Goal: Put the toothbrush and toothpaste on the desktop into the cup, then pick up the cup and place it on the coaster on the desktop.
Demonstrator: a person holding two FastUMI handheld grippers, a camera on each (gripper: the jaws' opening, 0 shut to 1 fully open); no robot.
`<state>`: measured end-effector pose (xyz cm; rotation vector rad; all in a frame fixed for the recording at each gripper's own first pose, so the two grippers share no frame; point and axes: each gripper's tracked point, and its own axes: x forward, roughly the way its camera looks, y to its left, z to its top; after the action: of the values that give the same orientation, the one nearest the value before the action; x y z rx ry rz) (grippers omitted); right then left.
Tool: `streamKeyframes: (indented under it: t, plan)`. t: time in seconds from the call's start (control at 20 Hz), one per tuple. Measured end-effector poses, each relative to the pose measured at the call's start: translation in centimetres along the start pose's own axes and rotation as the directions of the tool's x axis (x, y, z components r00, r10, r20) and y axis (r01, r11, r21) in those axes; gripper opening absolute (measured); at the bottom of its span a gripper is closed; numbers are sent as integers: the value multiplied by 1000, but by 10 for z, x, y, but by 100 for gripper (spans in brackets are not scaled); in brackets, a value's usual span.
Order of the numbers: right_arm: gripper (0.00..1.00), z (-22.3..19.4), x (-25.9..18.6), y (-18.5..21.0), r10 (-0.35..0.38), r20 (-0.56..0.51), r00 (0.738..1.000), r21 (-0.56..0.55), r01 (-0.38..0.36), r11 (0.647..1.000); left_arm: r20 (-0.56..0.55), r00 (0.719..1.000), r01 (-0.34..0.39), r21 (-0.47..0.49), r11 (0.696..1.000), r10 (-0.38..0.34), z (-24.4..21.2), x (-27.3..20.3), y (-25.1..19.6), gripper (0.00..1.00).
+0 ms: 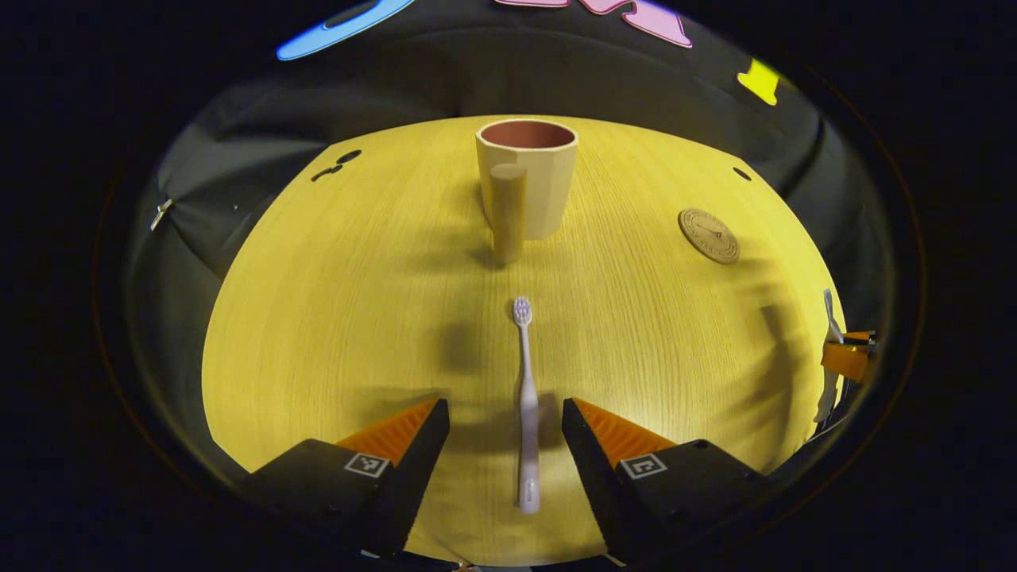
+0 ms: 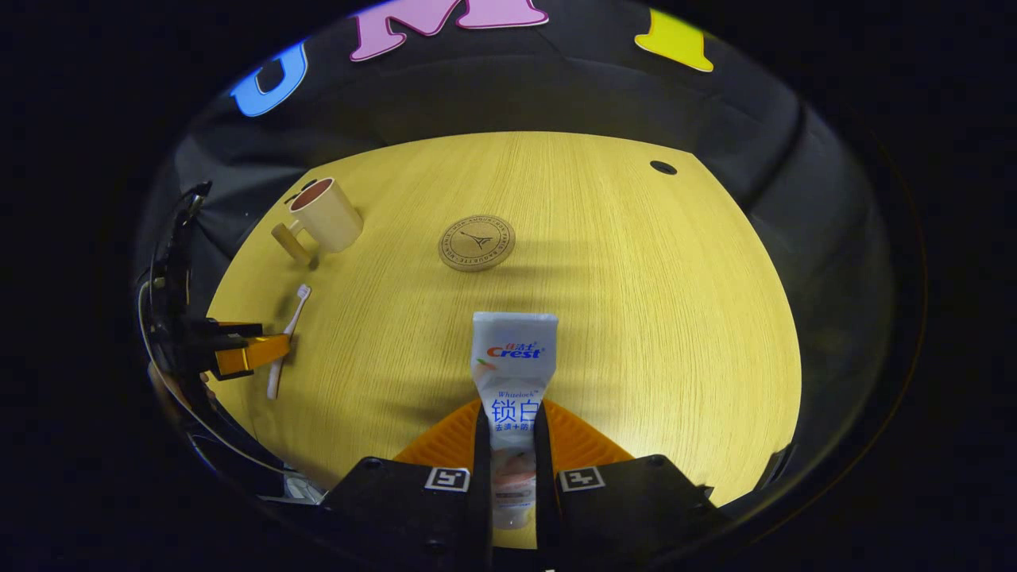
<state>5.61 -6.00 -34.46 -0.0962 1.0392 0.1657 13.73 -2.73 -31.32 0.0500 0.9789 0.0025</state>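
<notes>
A pale toothbrush (image 1: 526, 401) lies on the yellow wooden desktop (image 1: 357, 318), its handle between the fingers of my open left gripper (image 1: 506, 421), which do not touch it. Straight ahead stands the cream cup (image 1: 528, 184) with its handle facing me. The round brown coaster (image 1: 708, 235) lies to the right. My right gripper (image 2: 508, 433) is shut on the white toothpaste tube (image 2: 512, 373), which points forward over the table. In the right gripper view the coaster (image 2: 477, 243) lies ahead, the cup (image 2: 322, 216) and toothbrush (image 2: 286, 338) are at the left beside the left gripper (image 2: 238, 349).
Black cloth walls the booth behind and beside the desktop (image 2: 636, 318). A small dark hole (image 2: 663, 168) sits near the table's far right corner, and two more holes (image 1: 338, 163) near the far left. The right gripper (image 1: 846, 357) shows at the right edge of the left gripper view.
</notes>
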Motion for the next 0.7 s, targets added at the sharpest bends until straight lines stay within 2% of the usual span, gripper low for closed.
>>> streamKeyframes:
  t: [0.25, 0.3, 0.35, 0.4, 0.45, 0.55, 0.6, 0.65, 0.7]
  plan:
    - [26, 5, -1, -5, -2, 16, 1000, 2, 2, 1000, -61, 998, 19, 11, 1000, -18, -2, 12, -6, 81]
    - [26, 6, -1, -7, -7, 23, 1000, -11, 7, 1000, -75, 997, 20, 11, 1000, -19, -3, 10, -7, 76]
    - [20, 8, -1, -7, -4, 27, 1000, -19, 5, 1000, -90, 996, 22, 13, 1000, -20, -3, 11, -7, 73]
    - [26, 9, -2, -6, -1, 29, 1000, -23, 1, 1000, -110, 994, 25, 18, 1000, -23, -3, 12, -8, 76]
    - [26, 11, -3, -6, 5, 32, 999, -25, -4, 1000, -128, 992, 24, 20, 1000, -21, -3, 12, -7, 69]
    - [26, 17, -4, -4, 17, 41, 999, -30, -16, 999, -157, 987, 21, 14, 1000, -18, -4, 11, -7, 40]
    - [20, 21, -4, -3, 21, 47, 999, -43, -19, 999, -171, 985, 23, 16, 1000, -20, -5, 12, -8, 30]
    - [25, 24, -4, -3, 21, 49, 999, -60, -18, 998, -181, 983, 23, 22, 999, -18, -5, 11, -8, 25]
    - [26, 28, -5, -3, 23, 53, 998, -74, -19, 997, -192, 981, 21, 27, 999, -16, -5, 11, -9, 16]
